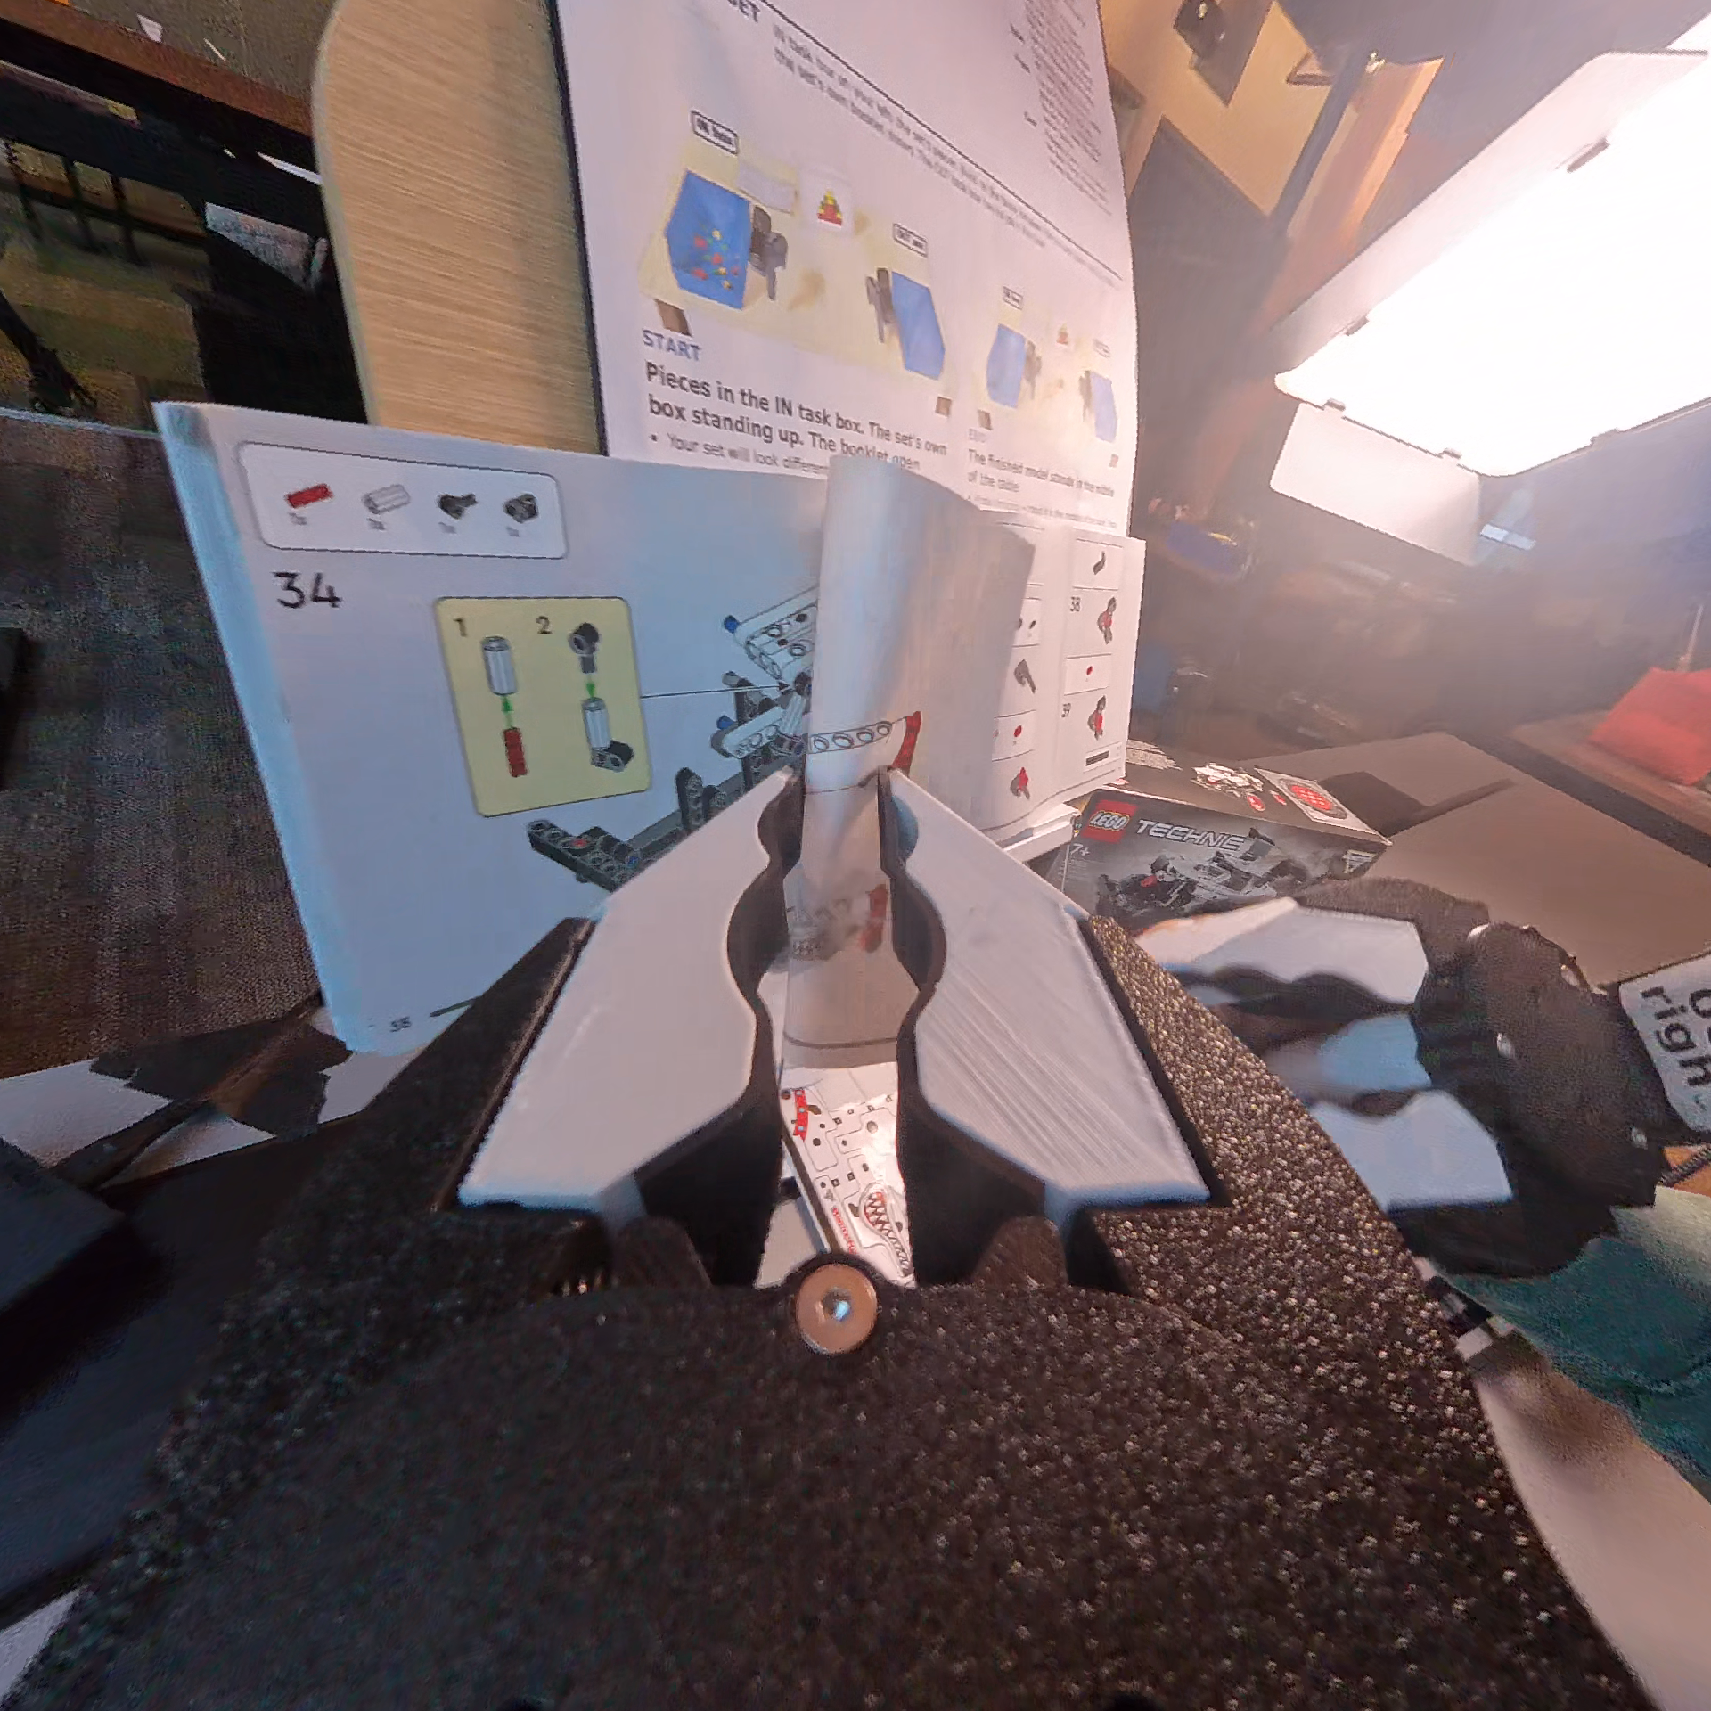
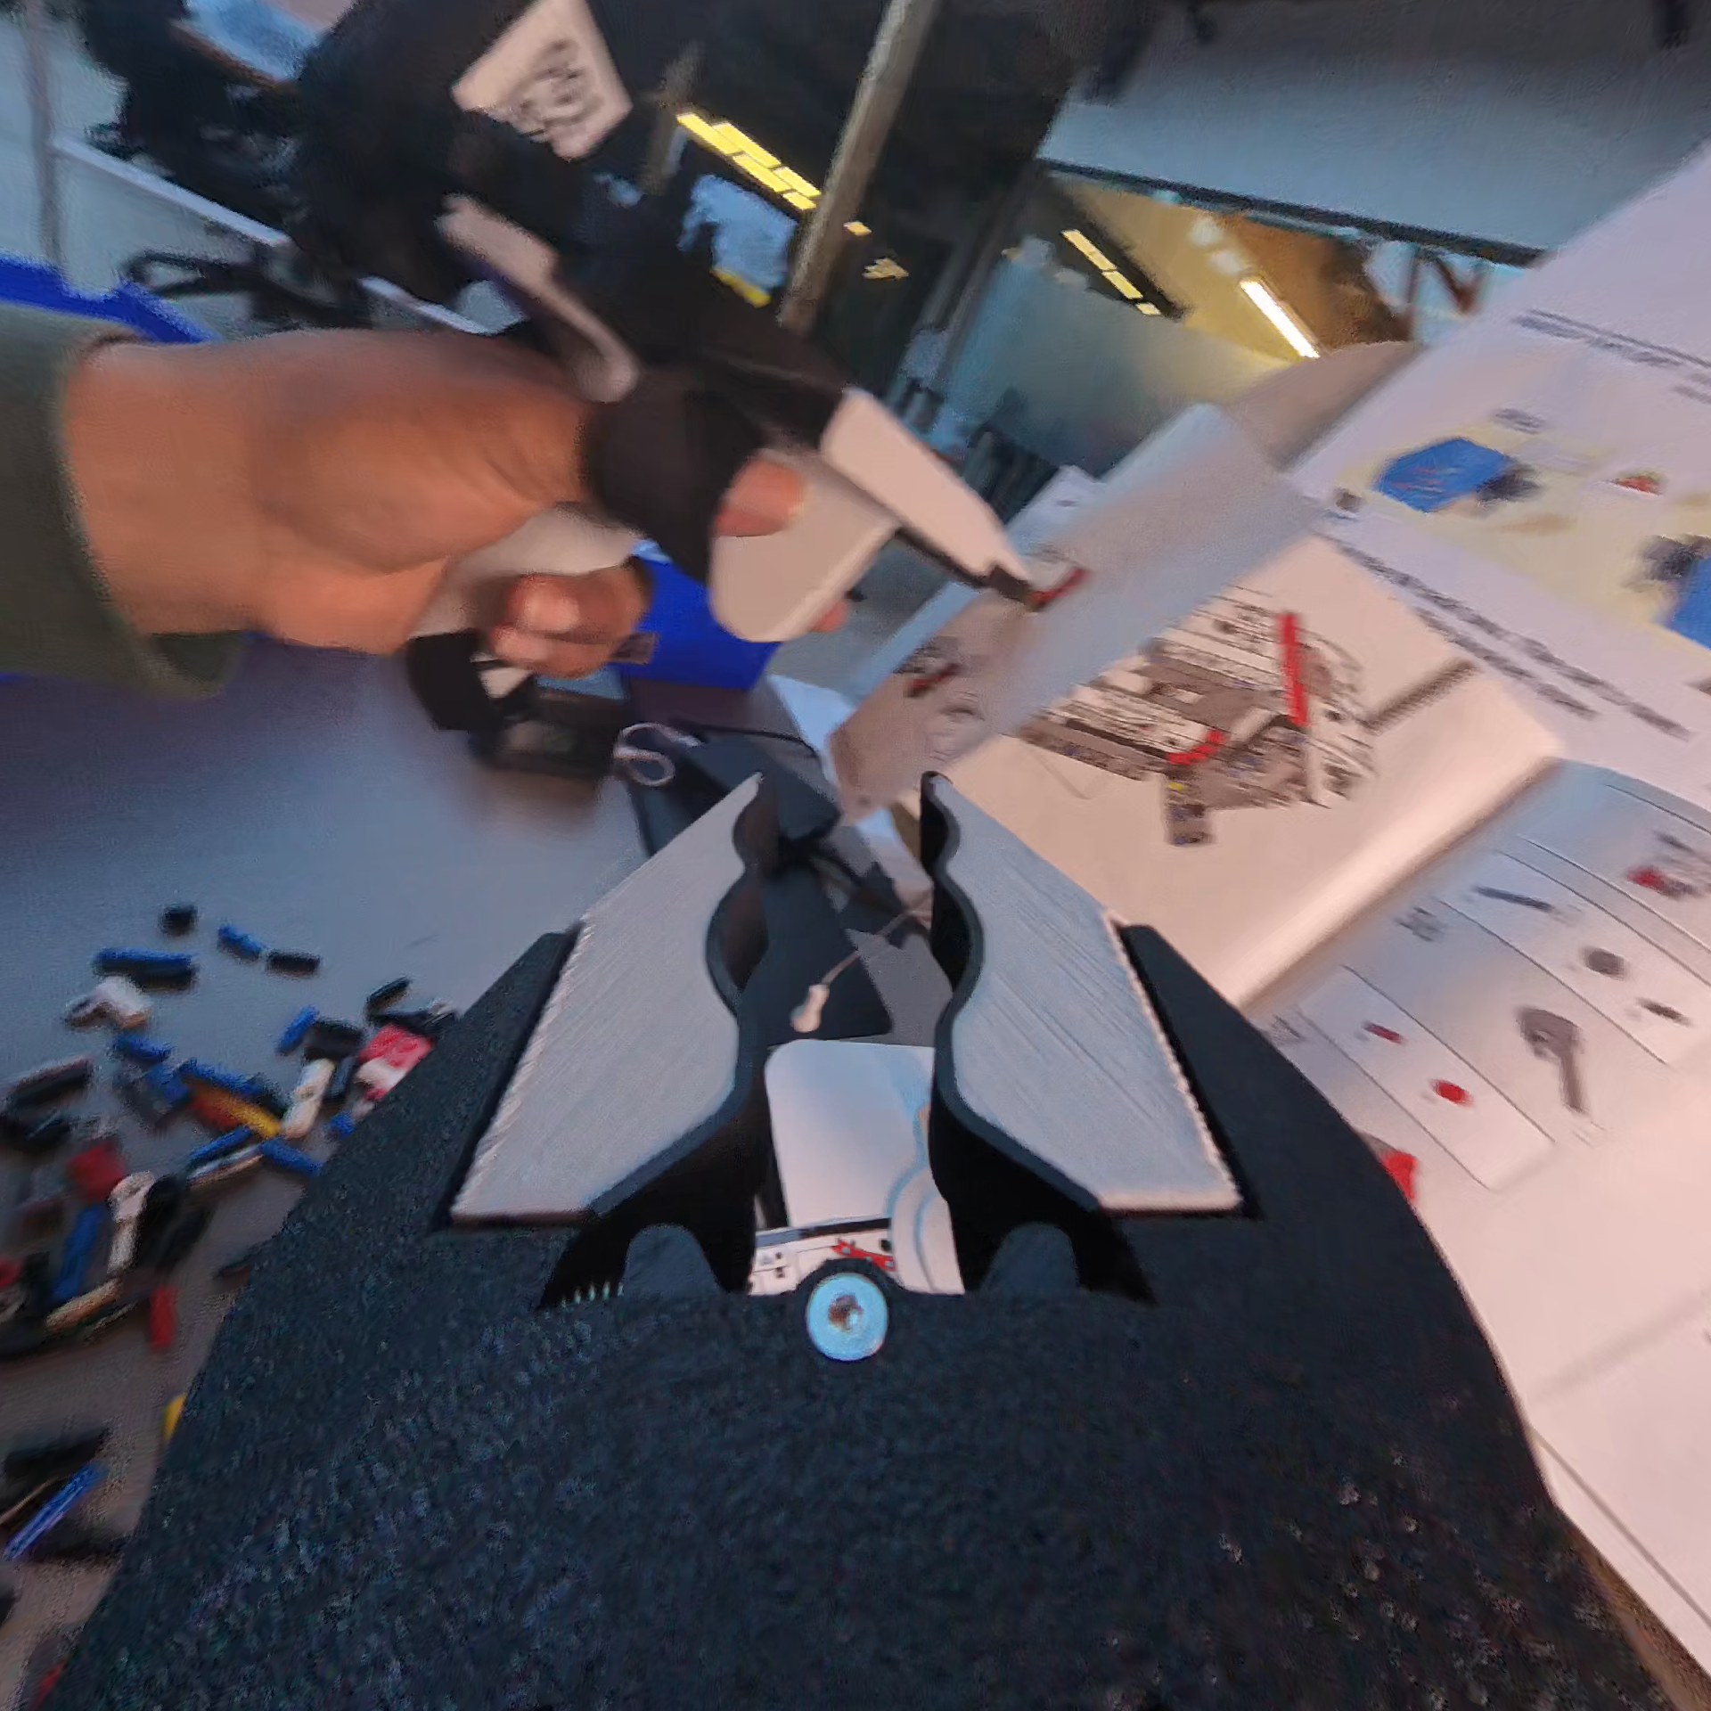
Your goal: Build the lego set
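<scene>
My left gripper is shut on a page of the open instruction booklet and holds it lifted and curled, edge-on to the camera. In the right wrist view the left gripper pinches that same page above the booklet. My right gripper is open and empty, over the table left of the booklet; it also shows blurred at the right edge of the left wrist view. Loose Lego pieces, blue, black, red and white, lie scattered on the table at the left.
A white task sheet stands behind the booklet. The Lego set's box lies flat to its right. A sticker sheet lies under my left gripper. A person's hand holds the left gripper. A blue box is behind it. My right fingertips sit around 8 cm from my left ones.
</scene>
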